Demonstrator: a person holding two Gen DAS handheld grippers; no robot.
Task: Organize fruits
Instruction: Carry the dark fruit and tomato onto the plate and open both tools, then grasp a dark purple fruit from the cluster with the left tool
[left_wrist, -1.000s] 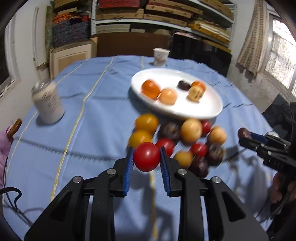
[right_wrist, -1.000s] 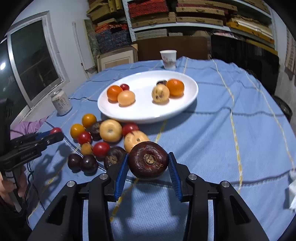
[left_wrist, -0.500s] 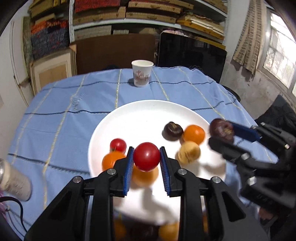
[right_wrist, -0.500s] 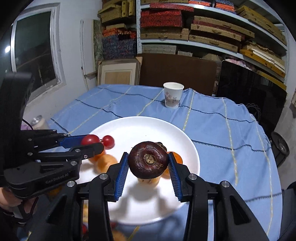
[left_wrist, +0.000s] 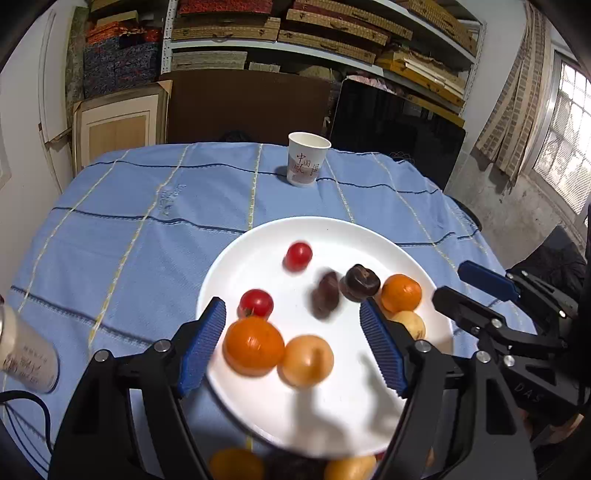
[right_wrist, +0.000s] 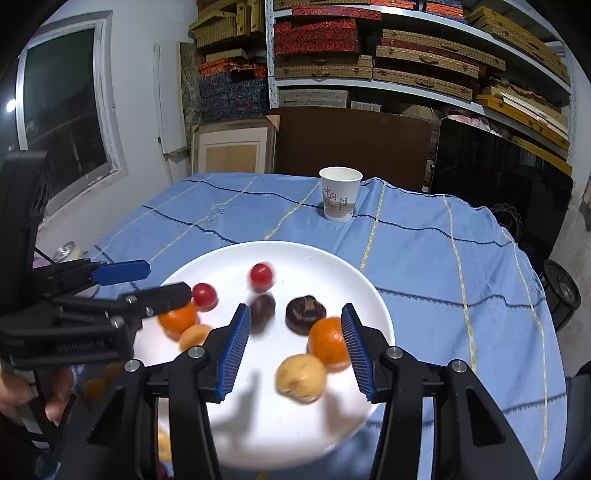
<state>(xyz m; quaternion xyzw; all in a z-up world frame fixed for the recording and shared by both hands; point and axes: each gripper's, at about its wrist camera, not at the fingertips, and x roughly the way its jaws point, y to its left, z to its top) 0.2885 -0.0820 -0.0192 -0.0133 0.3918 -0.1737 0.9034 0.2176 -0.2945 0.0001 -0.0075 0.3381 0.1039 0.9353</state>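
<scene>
Both grippers hang over the white plate (left_wrist: 229, 266). My left gripper (left_wrist: 291, 314) has its jaws opening with nothing between the pads. The red tomato (left_wrist: 297, 255) lies blurred on the plate beyond it. My right gripper (right_wrist: 295, 321) is also opening and grips nothing. The dark round fruit (right_wrist: 262, 312) lies blurred on the plate just off its left pad. A second tomato (left_wrist: 256, 302), two oranges (left_wrist: 253, 345), a yellow fruit (left_wrist: 306, 360), a pale fruit (right_wrist: 301, 376) and another dark fruit (right_wrist: 306, 314) also rest on the plate.
A paper cup (left_wrist: 307, 159) stands at the far side of the blue tablecloth (left_wrist: 147, 251). A can (left_wrist: 26, 354) sits at the left edge. Several loose fruits (left_wrist: 236, 463) lie on the cloth in front of the plate. Shelves and boards stand behind the table.
Both grippers came from the fruit pile to above the plate. The left has let go of the red tomato and the right of the dark fruit; both fruits now lie on the plate.
</scene>
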